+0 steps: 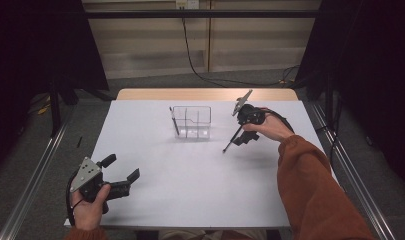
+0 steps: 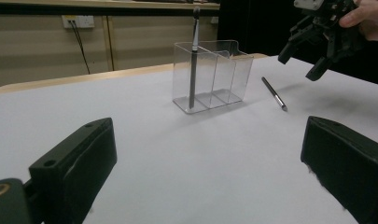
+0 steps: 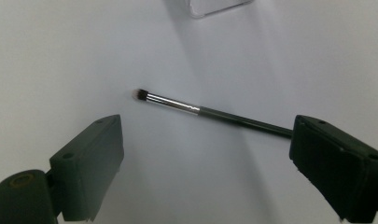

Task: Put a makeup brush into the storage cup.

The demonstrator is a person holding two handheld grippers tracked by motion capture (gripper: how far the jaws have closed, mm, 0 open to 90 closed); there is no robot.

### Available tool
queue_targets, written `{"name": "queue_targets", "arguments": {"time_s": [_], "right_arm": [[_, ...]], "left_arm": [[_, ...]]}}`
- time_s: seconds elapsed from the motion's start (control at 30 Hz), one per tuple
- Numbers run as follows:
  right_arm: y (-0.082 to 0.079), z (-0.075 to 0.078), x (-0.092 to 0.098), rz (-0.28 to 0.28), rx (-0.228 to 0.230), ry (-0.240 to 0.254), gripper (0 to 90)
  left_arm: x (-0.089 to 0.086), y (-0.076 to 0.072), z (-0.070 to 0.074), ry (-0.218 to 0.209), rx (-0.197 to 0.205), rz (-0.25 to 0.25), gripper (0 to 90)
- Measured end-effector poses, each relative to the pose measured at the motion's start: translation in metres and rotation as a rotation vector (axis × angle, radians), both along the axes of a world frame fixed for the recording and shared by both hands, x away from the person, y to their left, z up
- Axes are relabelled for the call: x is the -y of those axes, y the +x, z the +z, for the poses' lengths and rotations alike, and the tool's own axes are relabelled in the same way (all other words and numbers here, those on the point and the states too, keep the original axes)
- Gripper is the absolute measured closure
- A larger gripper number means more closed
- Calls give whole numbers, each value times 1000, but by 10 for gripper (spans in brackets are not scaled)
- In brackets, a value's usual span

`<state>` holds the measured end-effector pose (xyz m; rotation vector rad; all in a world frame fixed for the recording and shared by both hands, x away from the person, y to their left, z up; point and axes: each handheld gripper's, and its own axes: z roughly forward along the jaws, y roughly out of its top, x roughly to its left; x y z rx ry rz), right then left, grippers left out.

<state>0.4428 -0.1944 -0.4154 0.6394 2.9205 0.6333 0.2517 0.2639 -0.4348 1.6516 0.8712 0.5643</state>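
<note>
A thin dark makeup brush (image 3: 210,112) with a silver ferrule lies flat on the white table (image 1: 190,185). My right gripper (image 3: 205,140) hovers just above it, jaws wide apart and nothing between the pads. From above, that brush (image 1: 229,144) lies right of a clear organizer (image 1: 191,121), under the right gripper (image 1: 242,136). A second brush (image 2: 193,60) stands upright in the organizer's (image 2: 224,70) left compartment. My left gripper (image 1: 121,167) rests open near the table's front left corner. Its own view (image 2: 205,140) faces the organizer, the lying brush (image 2: 274,93) and the other gripper (image 2: 317,42).
The organizer has three compartments, and the two on the right hold nothing. A wooden strip (image 1: 205,94) runs along the table's far edge. Metal rails (image 1: 35,175) flank the table, and a black cable (image 1: 190,55) hangs down the back wall.
</note>
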Motion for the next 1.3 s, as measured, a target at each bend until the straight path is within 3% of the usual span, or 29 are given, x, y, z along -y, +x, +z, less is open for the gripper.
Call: {"name": "queue_targets", "arguments": {"time_s": [0.27, 0.3, 0.47, 0.53, 0.93, 1.3], "right_arm": [[13, -11, -7, 50, 37, -70, 84], [13, -12, -8, 39, 25, -89, 83], [21, -14, -10, 73, 16, -96, 78], [23, -16, -11, 92, 7, -126, 77], [30, -29, -23, 156, -10, -168, 64], [34, -40, -27, 182, -43, -209, 93]], "left_arm": [[0, 1, 0, 5, -6, -3, 34], [0, 1, 0, 6, -6, -3, 34], [0, 1, 0, 4, -6, -5, 34], [0, 1, -1, 4, -6, -5, 34], [0, 2, -1, 4, -15, -7, 33], [0, 3, -2, 6, -16, -10, 33]]}}
